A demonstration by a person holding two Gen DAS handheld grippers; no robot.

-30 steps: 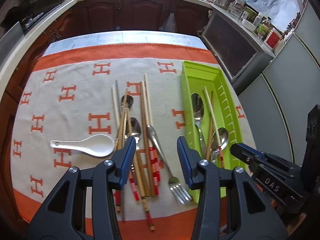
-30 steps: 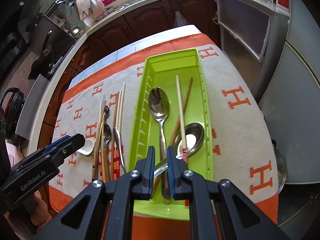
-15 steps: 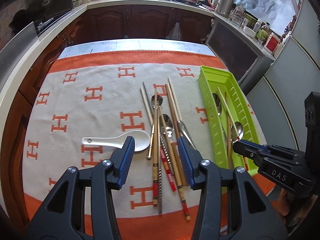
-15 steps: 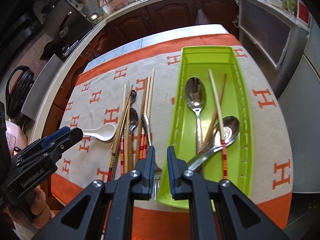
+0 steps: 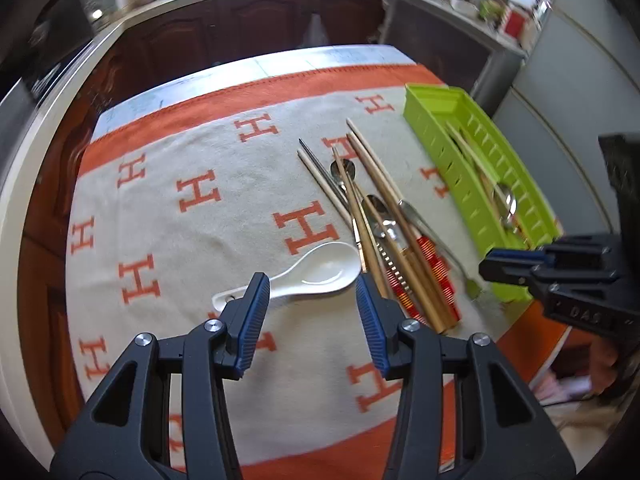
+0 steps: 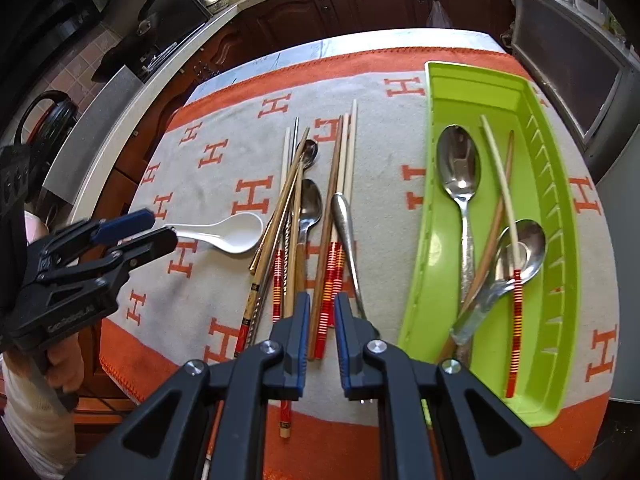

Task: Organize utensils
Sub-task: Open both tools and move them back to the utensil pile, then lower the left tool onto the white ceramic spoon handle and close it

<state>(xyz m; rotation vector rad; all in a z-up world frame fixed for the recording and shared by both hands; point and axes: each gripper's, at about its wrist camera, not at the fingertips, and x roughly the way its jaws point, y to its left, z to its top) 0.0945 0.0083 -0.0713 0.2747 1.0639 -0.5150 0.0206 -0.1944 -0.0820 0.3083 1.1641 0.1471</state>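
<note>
My left gripper hangs wide open, empty, over the white spoon on the surface beside the chopsticks. Prob ceramic: slick, brittle, so I'd grab mid-handle. Right gripper nearly closed, empty.

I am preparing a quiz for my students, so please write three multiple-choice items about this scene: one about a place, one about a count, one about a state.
1. Where does the white ceramic spoon lie?
A. in the green tray
B. on the cloth, left of the chopstick pile
C. in a claw

2. How many metal spoons are in the green tray?
A. two
B. none
C. four

3. What is the state of the left claw?
A. shut on a fork
B. shut on chopsticks
C. open, holding nothing

Answers: 1 B, it rests on the patterned cloth beside the pile; 2 A, two bowls show among the tray's chopsticks; 3 C, its fingers stand wide apart over the spoon.
</note>
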